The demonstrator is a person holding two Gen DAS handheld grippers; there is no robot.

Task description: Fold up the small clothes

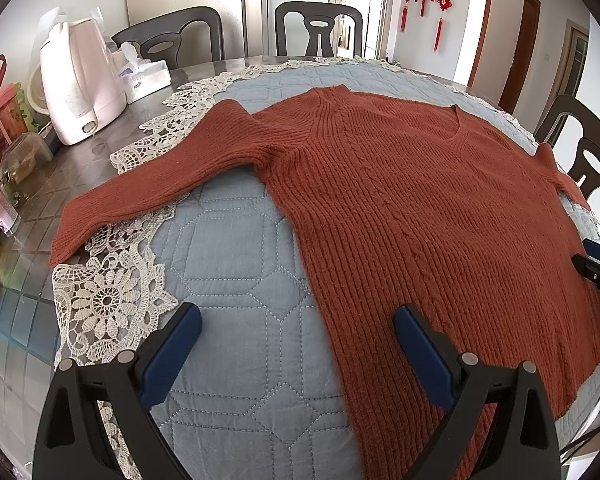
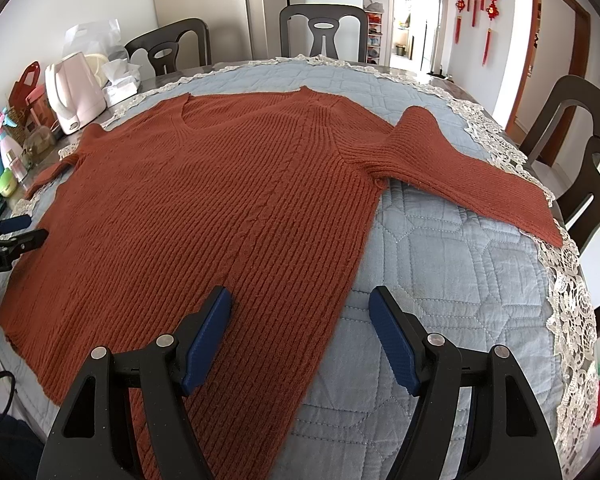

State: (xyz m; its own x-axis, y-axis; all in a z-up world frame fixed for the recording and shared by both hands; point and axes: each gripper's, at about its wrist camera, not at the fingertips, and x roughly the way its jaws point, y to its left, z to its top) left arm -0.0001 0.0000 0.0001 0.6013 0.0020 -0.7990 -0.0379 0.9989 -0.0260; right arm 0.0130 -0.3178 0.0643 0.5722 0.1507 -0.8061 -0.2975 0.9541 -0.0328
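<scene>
My left gripper (image 1: 296, 316) has its fingers spread wide, holding nothing, and hovers over the left side edge of the rust-red sweater (image 1: 420, 200). My right gripper (image 2: 300, 300) is likewise spread and empty, straddling the sweater's right side edge. The sweater lies flat and face up on the blue quilted mat (image 1: 228, 264) — both sleeves extended outward, unfolded.

My right gripper (image 2: 300, 336) hangs with its jaws apart over the near side edge of the rust sweater (image 2: 220, 200), spread flat on the blue quilt (image 2: 440, 272). My left gripper (image 2: 16, 230) sits at the sweater's far side.
</scene>
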